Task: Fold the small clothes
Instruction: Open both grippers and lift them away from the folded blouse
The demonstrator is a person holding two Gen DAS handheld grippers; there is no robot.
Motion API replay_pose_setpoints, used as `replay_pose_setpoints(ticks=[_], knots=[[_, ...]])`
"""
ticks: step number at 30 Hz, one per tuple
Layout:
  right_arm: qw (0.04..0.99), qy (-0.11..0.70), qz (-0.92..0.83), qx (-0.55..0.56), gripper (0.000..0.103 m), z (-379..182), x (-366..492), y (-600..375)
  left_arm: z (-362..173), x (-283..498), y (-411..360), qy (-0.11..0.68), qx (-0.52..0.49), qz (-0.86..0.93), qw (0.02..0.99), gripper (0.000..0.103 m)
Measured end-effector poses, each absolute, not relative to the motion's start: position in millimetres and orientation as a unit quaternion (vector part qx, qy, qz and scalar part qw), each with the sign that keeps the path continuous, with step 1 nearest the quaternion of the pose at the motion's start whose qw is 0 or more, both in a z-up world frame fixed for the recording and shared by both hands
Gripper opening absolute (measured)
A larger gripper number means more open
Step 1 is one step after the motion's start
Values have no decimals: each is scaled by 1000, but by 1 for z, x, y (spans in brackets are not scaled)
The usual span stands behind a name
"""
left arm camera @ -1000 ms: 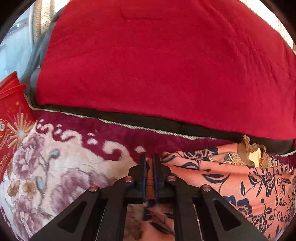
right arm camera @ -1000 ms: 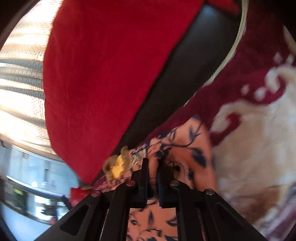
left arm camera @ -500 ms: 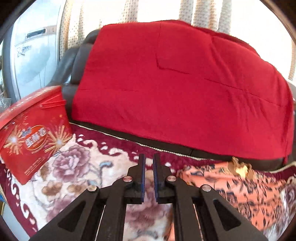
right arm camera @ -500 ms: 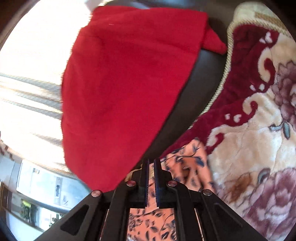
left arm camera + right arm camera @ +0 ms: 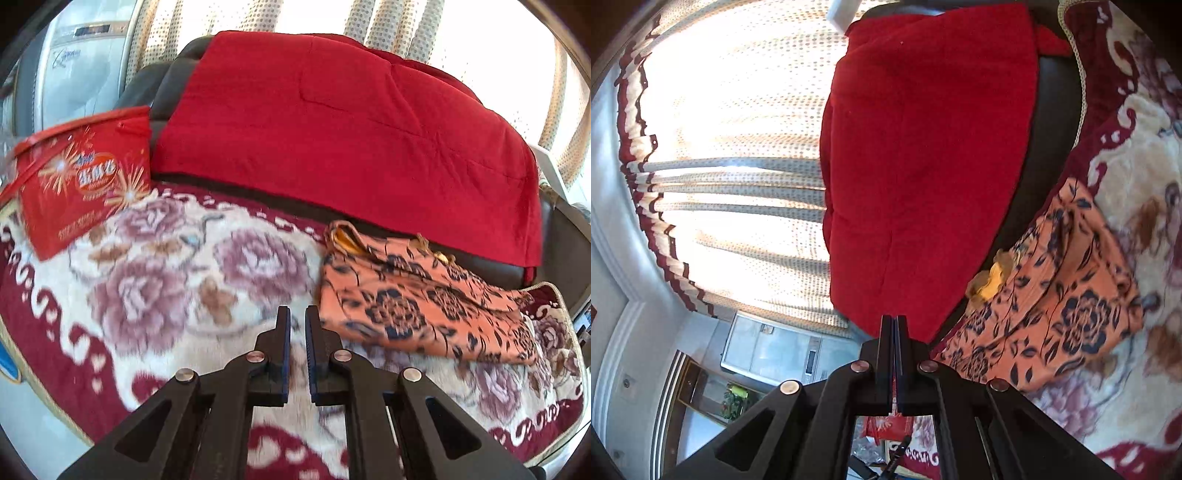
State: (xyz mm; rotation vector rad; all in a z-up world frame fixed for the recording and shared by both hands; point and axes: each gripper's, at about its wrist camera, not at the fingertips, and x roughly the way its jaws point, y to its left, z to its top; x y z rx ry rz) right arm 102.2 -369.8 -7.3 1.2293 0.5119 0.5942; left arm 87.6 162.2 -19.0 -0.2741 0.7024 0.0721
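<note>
Garment (image 5: 421, 299), orange floral, now lies folded on the flowered blanket (image 5: 166, 280) near the sofa's red cover (image 5: 351, 122), released. Left gripper (image 5: 297, 325) has pulled back, nearly closed, empty. Right gripper (image 5: 894, 332) has lifted away, clamped together, empty.

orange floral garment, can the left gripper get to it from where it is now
Probably yes: the orange floral garment lies uncovered on the blanket, just right of the left gripper, nothing between. Its jaws are nearly shut, so they must open first.
</note>
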Motion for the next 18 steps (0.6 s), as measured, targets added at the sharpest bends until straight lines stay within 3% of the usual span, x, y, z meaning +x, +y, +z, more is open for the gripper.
replay_pose_setpoints(ticks=[18], knots=[[751, 165, 392, 506, 0, 20, 3, -316, -21, 14, 182, 347, -159, 39, 923, 7]])
